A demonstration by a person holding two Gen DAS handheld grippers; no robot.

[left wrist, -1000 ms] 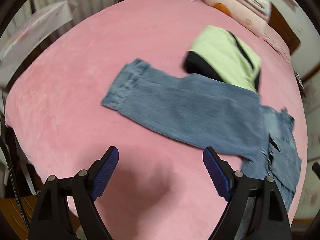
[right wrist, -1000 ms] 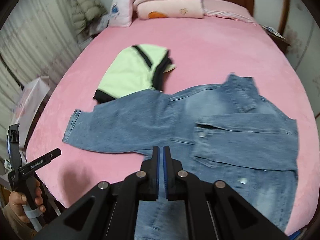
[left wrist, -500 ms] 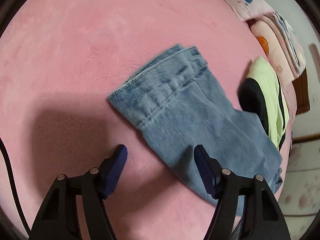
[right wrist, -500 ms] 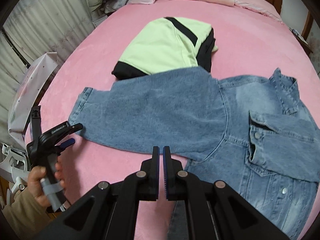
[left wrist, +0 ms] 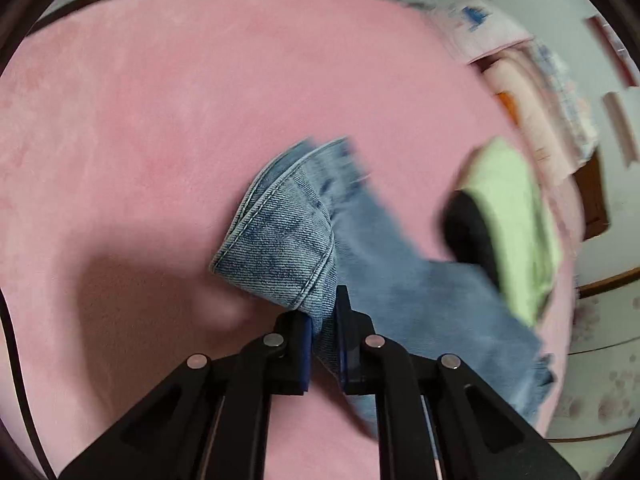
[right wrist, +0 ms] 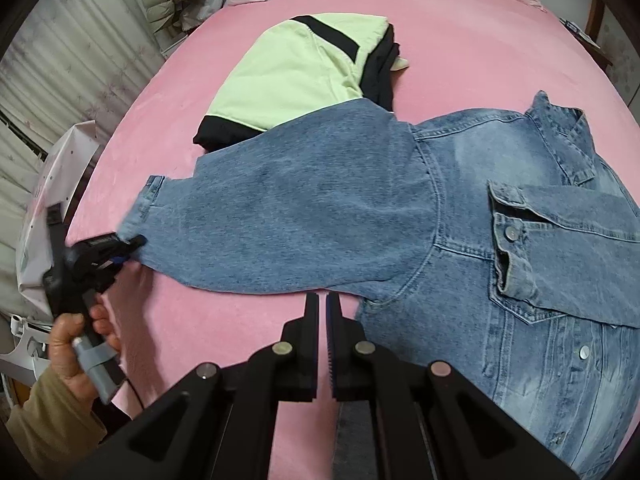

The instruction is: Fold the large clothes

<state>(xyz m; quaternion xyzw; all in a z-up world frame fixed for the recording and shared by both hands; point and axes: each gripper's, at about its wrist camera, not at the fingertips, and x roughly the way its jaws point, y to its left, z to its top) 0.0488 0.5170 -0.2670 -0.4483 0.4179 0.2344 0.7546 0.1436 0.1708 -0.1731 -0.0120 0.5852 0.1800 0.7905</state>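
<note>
The left gripper [left wrist: 323, 344] pinches the jacket [right wrist: 500, 264] cuff [left wrist: 280, 248]; the right gripper [right wrist: 322, 344], by the hem, is closed empty. A shallow pinch could slip when lifted.

Faded denim jacket [right wrist: 460, 208]; plush matt pink bedcover [right wrist: 460, 40]; matt black tool [right wrist: 322, 312].

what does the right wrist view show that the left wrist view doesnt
Only the right wrist view shows the denim jacket's body with its collar and buttoned chest pocket, the right gripper shut on nothing, and the hand holding the left gripper. Only the left wrist view shows, close up, the sleeve cuff pinched between the left gripper's pads. Both show the denim sleeve, the folded green and black garment and the pink bedcover.
</note>
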